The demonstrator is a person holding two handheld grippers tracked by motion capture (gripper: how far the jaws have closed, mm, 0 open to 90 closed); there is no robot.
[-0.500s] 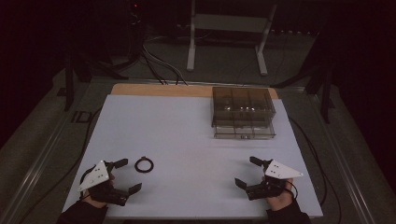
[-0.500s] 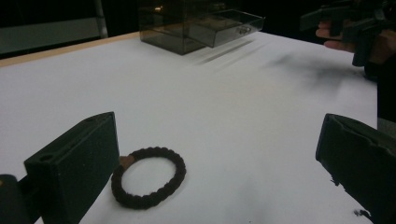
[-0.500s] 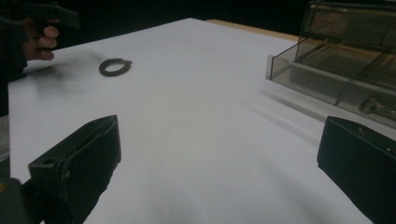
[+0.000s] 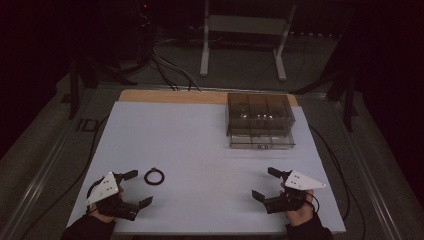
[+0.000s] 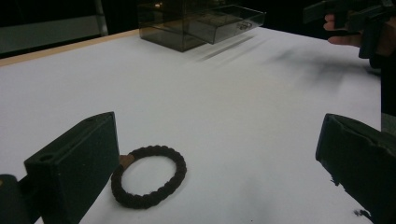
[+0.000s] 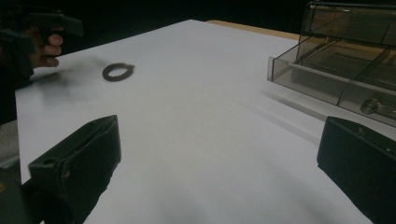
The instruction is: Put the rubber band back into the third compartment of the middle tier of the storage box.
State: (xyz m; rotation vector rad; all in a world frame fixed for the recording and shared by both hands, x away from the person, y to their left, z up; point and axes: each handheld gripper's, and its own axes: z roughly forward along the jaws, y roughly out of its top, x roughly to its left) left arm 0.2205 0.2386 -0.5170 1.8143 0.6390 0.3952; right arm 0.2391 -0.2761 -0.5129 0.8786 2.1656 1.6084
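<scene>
A dark braided ring (image 4: 154,176) lies flat on the white table sheet (image 4: 200,145) at the front left. My left gripper (image 4: 136,188) stands open just left of it; in the left gripper view the ring (image 5: 149,176) lies beside the left jaw, with nothing between the jaws. My right gripper (image 4: 266,184) is open at the front right, nothing in it. A smoky clear plastic drawer box (image 4: 260,120) sits at the back right, its bottom drawer pulled out a little. The right gripper view has the ring (image 6: 117,72) far off and the box (image 6: 345,60) near.
The drawer box holds small metal parts (image 6: 378,107) in its compartments. A wooden strip (image 4: 170,96) edges the table's far side. Cables (image 4: 165,65) and a stand's legs (image 4: 240,50) lie on the dark floor beyond.
</scene>
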